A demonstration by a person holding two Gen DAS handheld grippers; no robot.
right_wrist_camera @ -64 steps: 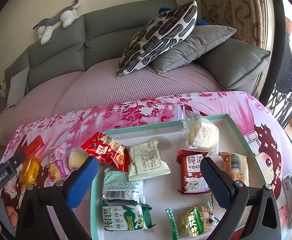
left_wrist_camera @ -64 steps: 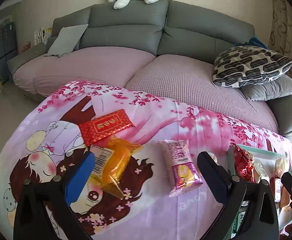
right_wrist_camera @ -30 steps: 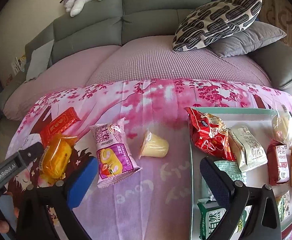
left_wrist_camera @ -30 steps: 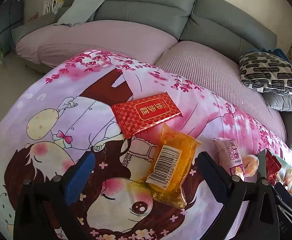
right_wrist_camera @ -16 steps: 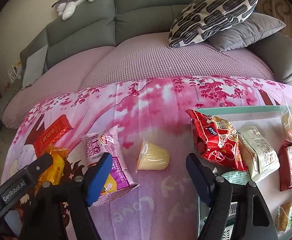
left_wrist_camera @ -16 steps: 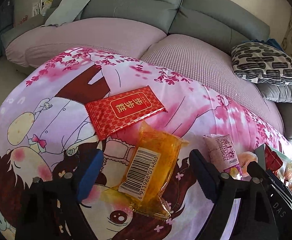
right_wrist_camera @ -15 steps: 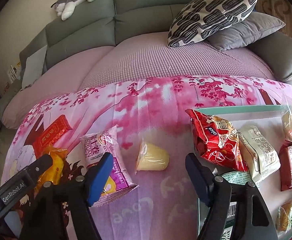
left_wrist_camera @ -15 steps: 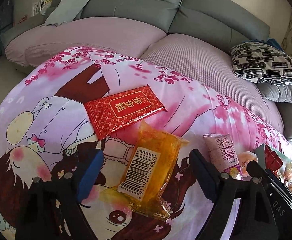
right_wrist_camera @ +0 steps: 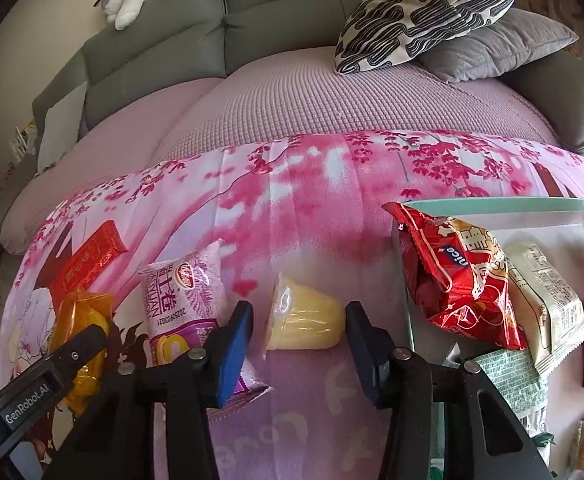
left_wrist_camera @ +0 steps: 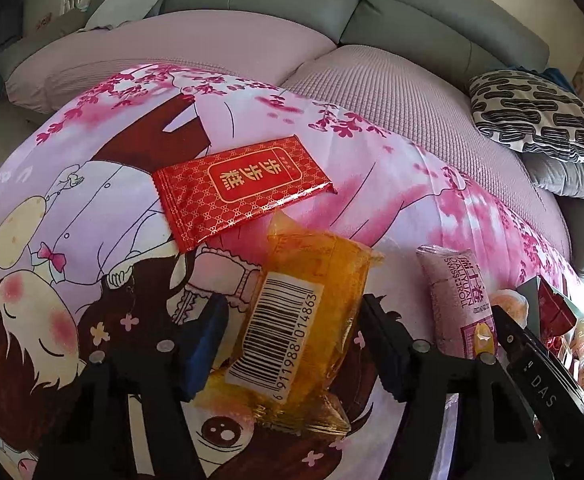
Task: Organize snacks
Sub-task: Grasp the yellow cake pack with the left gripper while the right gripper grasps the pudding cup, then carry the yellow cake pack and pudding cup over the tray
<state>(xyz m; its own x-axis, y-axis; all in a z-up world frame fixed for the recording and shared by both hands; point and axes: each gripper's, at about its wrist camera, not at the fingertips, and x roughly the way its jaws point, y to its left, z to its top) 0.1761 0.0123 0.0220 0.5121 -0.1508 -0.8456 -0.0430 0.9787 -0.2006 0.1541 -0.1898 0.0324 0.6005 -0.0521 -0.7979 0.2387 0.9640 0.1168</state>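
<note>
Since a second earlier both grippers had dropped closer to the cartoon-print cloth (left_wrist_camera: 92,216) and drawn their jaws in from a wide spread. The left gripper (left_wrist_camera: 292,332) now straddled the orange snack packet (left_wrist_camera: 303,320), which lay barcode-up toward the near left part of the cloth; its jaws were closing, the blue pad (left_wrist_camera: 204,344) a little clear of the packet's left side and the far finger at or against its right edge, so no firm pinch showed yet. The right gripper (right_wrist_camera: 297,328) had come down over the yellow jelly cup (right_wrist_camera: 303,320), lying on its side near the middle of the cloth, just left of the tray's left rim. Its jaws were closing too, with the cup between them: the right finger looked to be at the cup's base, while a narrow gap remained by the blue pad (right_wrist_camera: 234,344) at the lid end.

The red flat packet (left_wrist_camera: 244,188) lay just beyond the orange one, its near edge overlapped by the orange wrapper's tip. The pink swiss-roll packet (right_wrist_camera: 188,300) lay between the orange packet and the jelly cup, its near end under the right gripper's left finger. The green-rimmed tray (right_wrist_camera: 491,202) sat at the cloth's right end, holding a red crisp bag (right_wrist_camera: 459,276) that hung over its left rim, a white packet (right_wrist_camera: 543,300) beside that, and a green packet (right_wrist_camera: 507,380) nearer the camera.
</note>
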